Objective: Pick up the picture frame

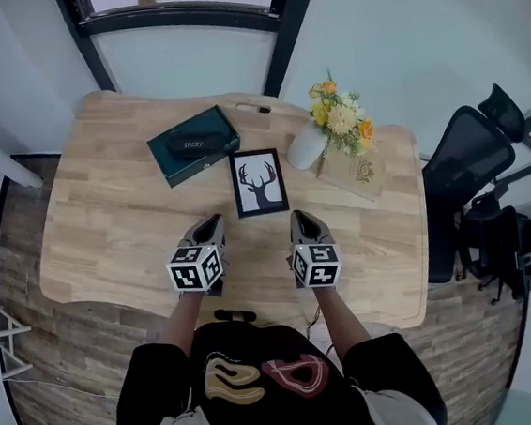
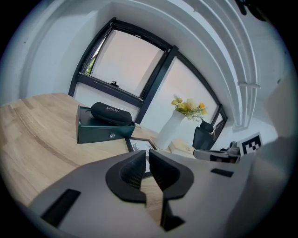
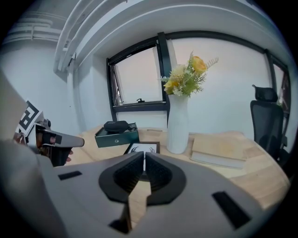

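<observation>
The picture frame (image 1: 259, 182), black-edged with a deer-head print, lies flat in the middle of the wooden table (image 1: 108, 242). It also shows past the jaws as the frame (image 2: 138, 144) in the left gripper view and the frame (image 3: 142, 148) in the right gripper view. My left gripper (image 1: 212, 224) hovers just short of the frame's near left corner, jaws shut and empty. My right gripper (image 1: 299, 217) sits just short of the near right corner, also shut with nothing between its jaws. Neither touches the frame.
A dark green box (image 1: 193, 145) with a black glasses case (image 2: 111, 114) on top stands behind and left of the frame. A white vase of yellow flowers (image 1: 319, 135) and a book (image 1: 354, 171) lie to the right. A black office chair (image 1: 472, 161) stands beside the table's right edge.
</observation>
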`<state>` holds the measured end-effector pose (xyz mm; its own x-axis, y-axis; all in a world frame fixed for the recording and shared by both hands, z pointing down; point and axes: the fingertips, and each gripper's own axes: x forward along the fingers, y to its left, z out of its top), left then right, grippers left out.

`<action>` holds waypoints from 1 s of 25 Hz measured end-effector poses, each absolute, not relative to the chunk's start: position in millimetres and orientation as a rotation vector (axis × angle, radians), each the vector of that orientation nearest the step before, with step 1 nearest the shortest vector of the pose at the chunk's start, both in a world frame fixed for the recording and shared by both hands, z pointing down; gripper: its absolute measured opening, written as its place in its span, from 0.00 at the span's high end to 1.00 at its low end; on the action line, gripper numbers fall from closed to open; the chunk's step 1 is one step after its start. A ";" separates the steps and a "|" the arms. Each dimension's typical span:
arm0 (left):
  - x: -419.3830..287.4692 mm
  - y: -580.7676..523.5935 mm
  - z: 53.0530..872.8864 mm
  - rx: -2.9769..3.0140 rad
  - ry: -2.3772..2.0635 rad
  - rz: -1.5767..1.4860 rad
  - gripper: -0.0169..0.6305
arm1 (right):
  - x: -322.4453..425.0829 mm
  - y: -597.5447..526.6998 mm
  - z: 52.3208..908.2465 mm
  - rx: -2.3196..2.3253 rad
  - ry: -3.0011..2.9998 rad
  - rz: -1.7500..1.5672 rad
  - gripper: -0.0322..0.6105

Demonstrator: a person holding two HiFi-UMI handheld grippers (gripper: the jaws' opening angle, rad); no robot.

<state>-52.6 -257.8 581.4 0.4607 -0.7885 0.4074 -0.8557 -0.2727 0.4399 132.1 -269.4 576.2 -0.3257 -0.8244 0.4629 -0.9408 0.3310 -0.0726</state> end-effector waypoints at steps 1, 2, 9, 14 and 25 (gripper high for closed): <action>-50.8 -261.8 582.7 2.096 -1.368 0.145 0.94 | 132.0 -275.9 576.4 1.565 -2.260 0.470 0.93; -49.0 -265.9 583.8 2.093 -1.372 0.148 0.94 | 132.1 -282.4 576.8 1.561 -2.262 0.469 0.93; -38.1 -301.0 590.7 2.121 -1.374 0.235 0.94 | 135.7 -324.1 586.2 1.557 -2.253 0.467 0.93; -30.7 -320.6 594.8 2.098 -1.374 0.228 0.94 | 136.8 -341.4 588.3 1.544 -2.253 0.452 0.93; -11.6 -343.2 638.4 1.994 -1.367 0.334 0.94 | 126.8 -369.1 619.5 1.446 -2.215 0.460 0.93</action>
